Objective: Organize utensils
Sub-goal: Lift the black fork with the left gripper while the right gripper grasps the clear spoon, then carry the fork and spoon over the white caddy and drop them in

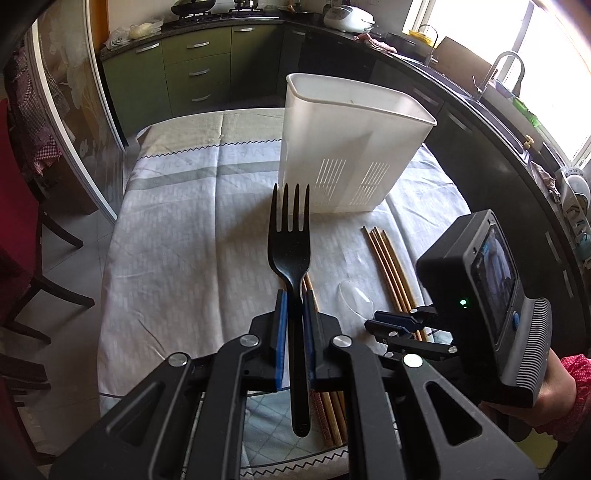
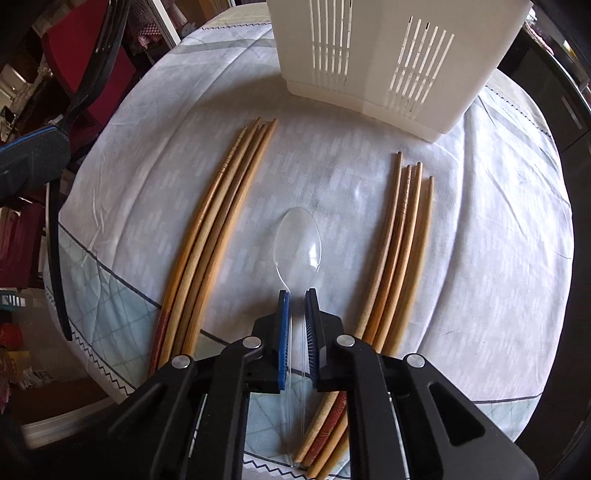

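Fork [image 1: 290, 258] clamped in left hand-held gripper [image 1: 294, 295]; clear spoon [image 2: 299, 240] in right [image 2: 296, 295].

Home kitchen. Green cabinet fronts with metal bar handles [image 1: 199, 72] run under a dark L-shaped countertop [image 1: 399, 55] — gas hob with a dark pan [image 1: 192, 7] at the far end, white rice cooker [image 1: 349, 17] beside it, curved steel tap over a sink [image 1: 502, 74] below a bright window [image 1: 476, 22]. Near side: table under a pale patterned cloth [image 1: 184, 240], dark wooden chair with red seat [image 1: 22, 236] pulled up to it — lived-in, domestic.
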{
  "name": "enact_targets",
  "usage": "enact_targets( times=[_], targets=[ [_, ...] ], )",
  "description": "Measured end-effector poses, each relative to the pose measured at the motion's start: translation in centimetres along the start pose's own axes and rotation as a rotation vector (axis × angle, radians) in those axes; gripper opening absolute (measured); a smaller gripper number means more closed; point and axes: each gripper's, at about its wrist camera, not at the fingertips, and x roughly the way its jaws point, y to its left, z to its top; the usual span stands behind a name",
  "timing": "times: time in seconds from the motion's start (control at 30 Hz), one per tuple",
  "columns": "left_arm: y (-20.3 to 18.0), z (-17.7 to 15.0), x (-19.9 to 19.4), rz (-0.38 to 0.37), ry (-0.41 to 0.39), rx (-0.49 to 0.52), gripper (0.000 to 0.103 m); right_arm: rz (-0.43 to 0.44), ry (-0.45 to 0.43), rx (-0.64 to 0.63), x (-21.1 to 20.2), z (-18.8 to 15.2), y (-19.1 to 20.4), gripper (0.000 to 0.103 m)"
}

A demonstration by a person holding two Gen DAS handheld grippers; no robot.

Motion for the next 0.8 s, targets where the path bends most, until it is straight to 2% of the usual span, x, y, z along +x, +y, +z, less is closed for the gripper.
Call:
enact_targets(
  times=[0.17,0.3,0.4,0.57,0.67,0.8],
  targets=[
    [0.6,1.0,-1.0,-0.014,-0.044,-0.024,0.009,0.122,-0.161,0.033,-3.1,0.0,-0.2,0.01],
    [0.6,3.1,-3.1,-0.045,-0.132,-0.039,0.009,0.212,-0.318,0.074,-6.2,-0.2,-1.4,0.009],
    [-0.3,5.4,-5.5,-0.068,-0.245,-0.03,0.009,0.242,-0.432,0.104,-9.8,0.3,-4.3,0.009],
    [-2.0,9.7,-8.6,-0.101,-0.489,0.0,0.009,0.248,-0.574,0.114,-13.8,0.4,-5.2,0.009],
    [-2.6,12.0,-8.2,-0.092,-0.634,0.016,0.009,0.243,-0.631,0.114,-14.8,0.2,-4.8,0.009],
    [-2.9,14.5,-5.3,-0.08,-0.702,0.01,0.009,0.228,-0.676,0.111,-16.7,0.5,-5.6,0.009]
  ],
)
